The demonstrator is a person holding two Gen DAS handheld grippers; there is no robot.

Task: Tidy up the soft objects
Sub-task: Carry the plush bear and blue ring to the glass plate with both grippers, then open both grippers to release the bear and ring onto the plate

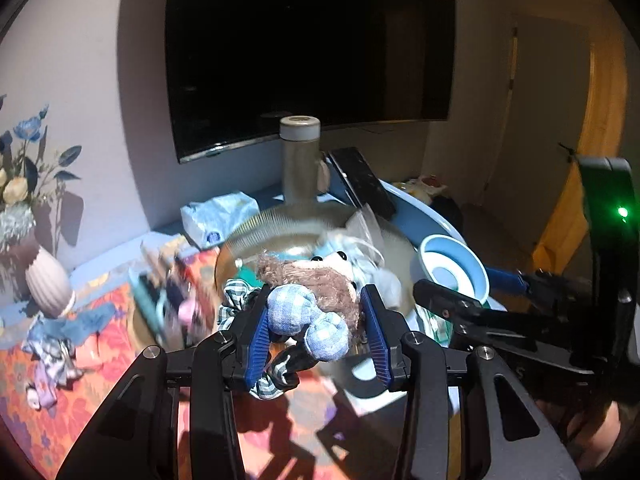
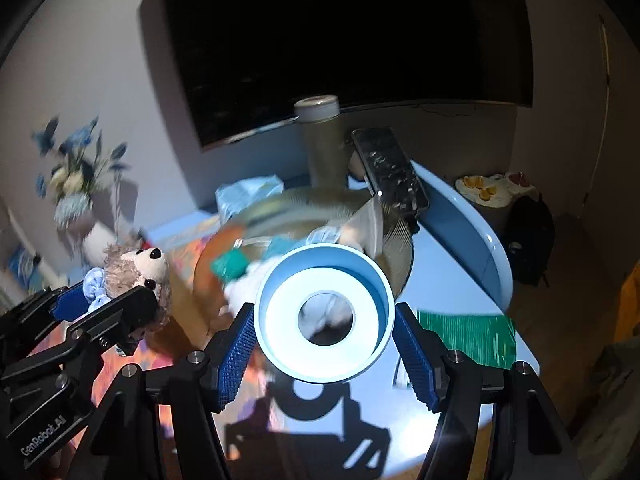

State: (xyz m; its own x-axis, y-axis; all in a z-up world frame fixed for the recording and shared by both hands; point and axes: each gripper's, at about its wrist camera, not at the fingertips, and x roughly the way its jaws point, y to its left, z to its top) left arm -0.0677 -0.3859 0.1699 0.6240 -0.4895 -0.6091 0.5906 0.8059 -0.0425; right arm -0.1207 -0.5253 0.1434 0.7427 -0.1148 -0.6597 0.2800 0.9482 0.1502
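Plush (image 1: 316, 300): hanging pinched between the blue pads of the left tongs (image 1: 316, 332), raised just in front of the glass bowl (image 1: 256, 232). Showing a brown fuzzy body, a pale face with black eyes and a blue checked bow. Facing away from the left wrist camera, toward the bowl. Trailing a black-and-white checked cloth (image 1: 276, 376) beneath the pads; hard to tell whether it is part of the plush.

Appearing in the right wrist view too, at far left (image 2: 136, 272), with the left tongs (image 2: 100, 304) closing on it from below.

Right tongs (image 2: 324, 344): pressing on both sides of a blue dish (image 2: 324, 316) with a round hole in its white middle, holding it tipped toward the camera and off the tabletop (image 2: 440, 272). Casting a sharp shadow onto the surface below. Showing in the left wrist view as well, just right of the bowl, with the dish (image 1: 454, 272) between the pads.

Bowl holding a jumble of soft things, among them something teal and something white, all blurred.

Behind the bowl: a capped bottle (image 1: 300, 160) standing upright, a dark flat device (image 1: 362, 182) leaning beside it, and a tissue pack (image 1: 220, 216) lying to the left. Green cloth (image 2: 464, 332) lying flat at the tabletop's right edge. Ribbed vase (image 1: 48, 284) with flowers standing far left, near a heap of cloths (image 1: 60, 340). Dark TV (image 1: 312, 48) hanging on the wall above.
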